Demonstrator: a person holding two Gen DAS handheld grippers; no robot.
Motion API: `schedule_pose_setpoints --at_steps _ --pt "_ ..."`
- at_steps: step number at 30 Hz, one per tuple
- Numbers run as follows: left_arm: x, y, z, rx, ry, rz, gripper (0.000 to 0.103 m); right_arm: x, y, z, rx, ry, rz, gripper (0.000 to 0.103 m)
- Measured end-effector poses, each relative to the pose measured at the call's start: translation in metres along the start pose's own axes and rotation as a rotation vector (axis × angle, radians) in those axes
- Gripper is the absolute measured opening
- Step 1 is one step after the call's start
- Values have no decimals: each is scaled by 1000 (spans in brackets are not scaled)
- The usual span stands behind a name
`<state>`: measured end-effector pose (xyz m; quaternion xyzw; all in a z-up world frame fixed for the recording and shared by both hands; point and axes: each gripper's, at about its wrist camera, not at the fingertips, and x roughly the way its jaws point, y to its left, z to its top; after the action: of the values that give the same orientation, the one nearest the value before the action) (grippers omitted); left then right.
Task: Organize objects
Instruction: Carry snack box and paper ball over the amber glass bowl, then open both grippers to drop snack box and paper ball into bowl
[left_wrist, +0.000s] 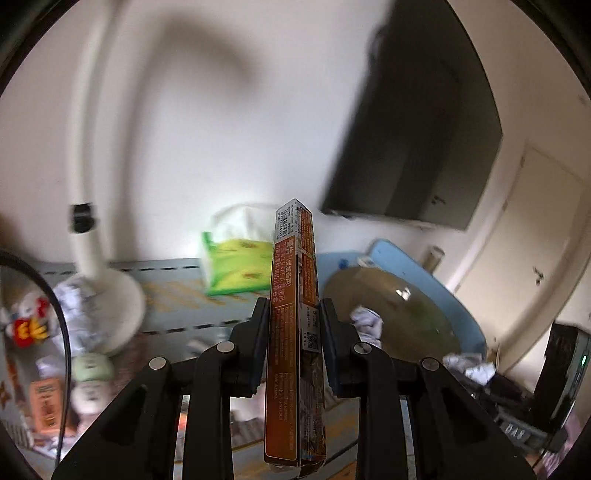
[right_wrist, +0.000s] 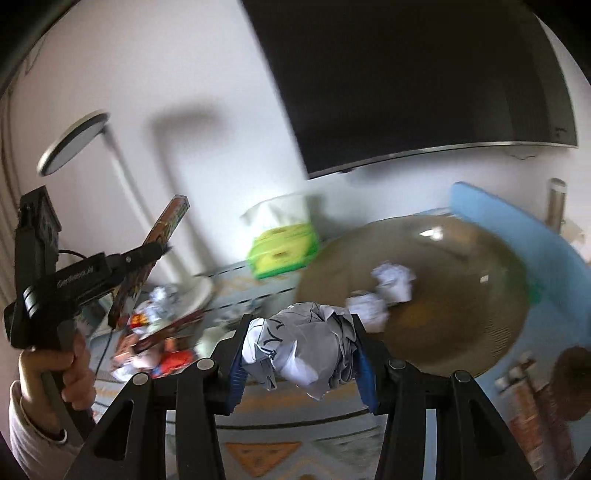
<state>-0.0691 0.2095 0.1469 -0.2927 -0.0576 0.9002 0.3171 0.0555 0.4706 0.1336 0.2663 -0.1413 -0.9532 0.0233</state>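
Observation:
My left gripper (left_wrist: 293, 306) is shut on a long thin orange-brown box (left_wrist: 295, 332), held upright above the table. It also shows in the right wrist view (right_wrist: 159, 251), with the box (right_wrist: 166, 225) tilted up to the right. My right gripper (right_wrist: 301, 325) is shut on a crumpled paper ball (right_wrist: 303, 343), held above the table in front of a round brown bowl (right_wrist: 461, 306). Two crumpled paper balls (right_wrist: 391, 280) lie in the bowl. The bowl (left_wrist: 413, 314) with a paper ball (left_wrist: 365, 321) also shows in the left wrist view.
A green tissue pack (left_wrist: 238, 271) lies by the wall. A white lamp base (left_wrist: 110, 306) stands at left among toys and crumpled paper (left_wrist: 26, 325). A blue board (right_wrist: 517, 229) lies behind the bowl. A dark TV (right_wrist: 406, 74) hangs on the wall.

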Motion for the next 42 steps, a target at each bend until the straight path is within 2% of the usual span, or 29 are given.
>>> schedule_pose_setpoints --at_steps 6,15,20,28,42 --pt "41 -42 -5 73 60 -63 23 -3 -40 15 22 -11 -94 48" --pt "84 -79 -12 104 128 -149 23 3 -84 31 27 8 -206 48" --pt "106 -92 -22 117 173 -189 23 16 -95 33 29 39 -227 48" --pt "118 -111 -34 147 184 -250 23 27 -108 36 53 49 -250 48" --pt "137 -119 -38 136 187 -275 24 42 -114 38 92 66 -247 48"
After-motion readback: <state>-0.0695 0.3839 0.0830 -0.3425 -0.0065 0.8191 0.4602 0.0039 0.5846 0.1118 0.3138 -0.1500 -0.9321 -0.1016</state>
